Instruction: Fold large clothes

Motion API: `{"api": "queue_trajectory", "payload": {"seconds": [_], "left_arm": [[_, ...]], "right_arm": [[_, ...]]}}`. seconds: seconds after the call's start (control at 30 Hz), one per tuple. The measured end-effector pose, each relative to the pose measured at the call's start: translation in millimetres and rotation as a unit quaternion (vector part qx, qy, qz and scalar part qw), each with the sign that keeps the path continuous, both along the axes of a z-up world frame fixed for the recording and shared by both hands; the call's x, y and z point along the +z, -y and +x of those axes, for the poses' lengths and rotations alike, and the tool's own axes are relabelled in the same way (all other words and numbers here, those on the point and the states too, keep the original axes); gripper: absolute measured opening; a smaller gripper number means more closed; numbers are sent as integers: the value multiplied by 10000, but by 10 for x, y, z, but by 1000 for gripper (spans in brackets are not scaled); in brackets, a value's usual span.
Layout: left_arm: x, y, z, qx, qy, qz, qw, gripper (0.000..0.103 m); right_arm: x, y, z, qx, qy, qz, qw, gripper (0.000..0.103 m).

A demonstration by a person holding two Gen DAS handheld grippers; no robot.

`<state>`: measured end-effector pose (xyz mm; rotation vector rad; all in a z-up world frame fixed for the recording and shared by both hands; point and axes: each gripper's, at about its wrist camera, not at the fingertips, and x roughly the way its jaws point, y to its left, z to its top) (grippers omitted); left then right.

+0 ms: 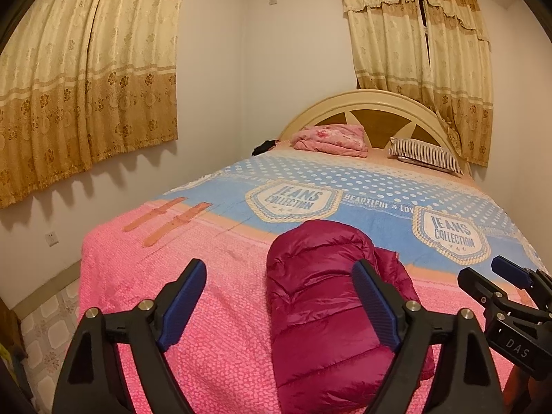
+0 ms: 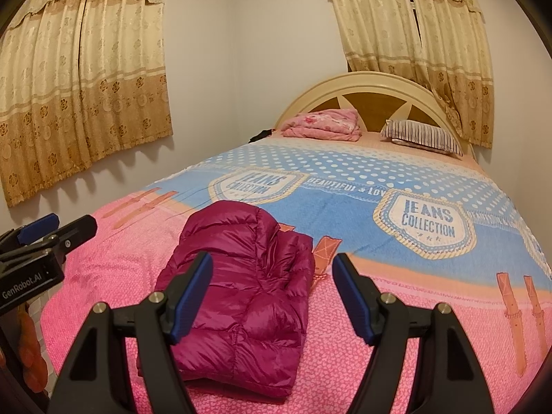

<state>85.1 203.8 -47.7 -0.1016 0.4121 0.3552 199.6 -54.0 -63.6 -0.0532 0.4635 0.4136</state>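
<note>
Bed [image 1: 145, 276] ahead, folded jacket [image 2: 241, 296] near edge; my left gripper [image 1: 279, 307] and right gripper [image 2: 272, 296] both wide, holding nothing.

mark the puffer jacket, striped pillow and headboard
puffer jacket [image 2: 241, 296], right wrist view, middle quilted panel.
striped pillow [image 2: 422, 137], right wrist view, its striped face.
headboard [image 1: 374, 98], left wrist view, top of cream arch.
</note>
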Motion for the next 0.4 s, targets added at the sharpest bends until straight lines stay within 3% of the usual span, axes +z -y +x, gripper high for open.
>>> {"api": "queue_trajectory", "payload": {"seconds": [0.4], "left_arm": [[-41, -26, 2, 32, 17, 68, 10000, 92]], "right_arm": [[-15, -3, 2, 6, 3, -30, 10000, 79]]}}
